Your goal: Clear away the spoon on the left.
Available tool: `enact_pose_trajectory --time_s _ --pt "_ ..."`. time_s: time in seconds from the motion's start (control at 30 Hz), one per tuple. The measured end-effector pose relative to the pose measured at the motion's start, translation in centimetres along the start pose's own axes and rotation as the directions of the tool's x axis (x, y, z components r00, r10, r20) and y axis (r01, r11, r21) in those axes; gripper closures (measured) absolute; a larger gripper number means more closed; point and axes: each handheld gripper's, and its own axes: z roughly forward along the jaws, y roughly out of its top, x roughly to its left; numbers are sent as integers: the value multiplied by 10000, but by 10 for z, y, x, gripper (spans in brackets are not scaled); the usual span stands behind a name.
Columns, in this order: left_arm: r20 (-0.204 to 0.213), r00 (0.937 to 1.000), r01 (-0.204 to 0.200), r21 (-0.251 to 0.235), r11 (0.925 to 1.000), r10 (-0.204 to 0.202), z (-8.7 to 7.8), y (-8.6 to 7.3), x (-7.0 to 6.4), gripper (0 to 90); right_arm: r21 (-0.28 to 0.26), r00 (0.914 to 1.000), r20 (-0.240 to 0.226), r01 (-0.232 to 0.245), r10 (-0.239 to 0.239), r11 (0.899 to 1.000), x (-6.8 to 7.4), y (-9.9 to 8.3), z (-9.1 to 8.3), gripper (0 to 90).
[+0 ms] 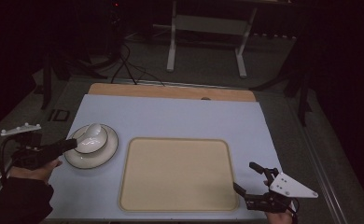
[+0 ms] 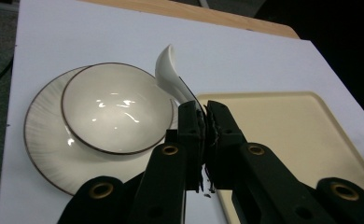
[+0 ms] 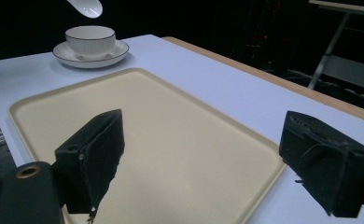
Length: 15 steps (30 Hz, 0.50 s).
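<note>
Dim room, pale bench, left claw clamped on white spoon held above bowl on saucer, right claw wide open, empty, at beige tray corner

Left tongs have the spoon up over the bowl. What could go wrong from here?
1. The left tongs pinch only the thin handle end of the white spoon; it may pivot or slip and drop onto the bowl.
2. The bowl sits loose on its saucer; a knock from the spoon could shift or chip it.
3. The right tongs hang open over the tray corner and could bump it.
</note>
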Motion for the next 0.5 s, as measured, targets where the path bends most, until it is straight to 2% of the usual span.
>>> enact_pose_trajectory --time_s 0.17,0.3,0.5 --pt "-47 10000 57 -153 9999 -58 1 -1 -9 860 -49 10000 -31 -19 19 10000 -1 1 1 140" --pt "-67 9999 -151 -72 9999 151 3 -2 -19 860 -62 10000 -72 -8 7 10000 -2 1 3 140" --pt "-1 10000 -57 -55 10000 57 10 -7 -30 860 -10 9999 -124 36 -36 10000 -1 2 5 140"
